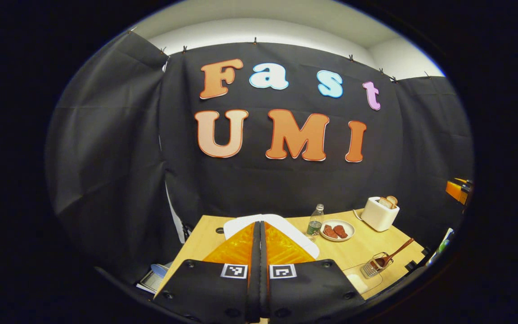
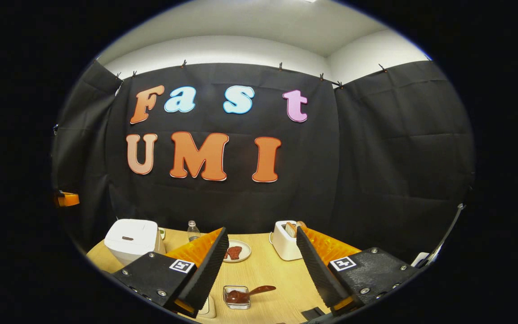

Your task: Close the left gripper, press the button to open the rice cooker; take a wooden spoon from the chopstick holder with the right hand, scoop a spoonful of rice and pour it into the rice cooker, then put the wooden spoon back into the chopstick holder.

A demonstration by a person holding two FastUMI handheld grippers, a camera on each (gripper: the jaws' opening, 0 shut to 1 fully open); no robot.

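Left claw (image 1: 259,252) pinched together above rice cooker (image 1: 241,223) edge

- The rice cooker (image 2: 131,239) is showing white.
- The toaster (image 1: 379,213) is looking cream.
- The wooden spoon (image 2: 248,293) is appearing reddish-brown.
- The table (image 2: 265,267) is showing pale wood — faint grain.

Both views sit raised above the near table (image 2: 263,270) edge, facing the booth's back cloth, far from it. Left gripper view looks from left, rice cooker (image 1: 245,222) close below. Right gripper view stands farther right. Shared: plate (image 1: 337,230), toaster (image 1: 379,213), bottle (image 1: 315,220).
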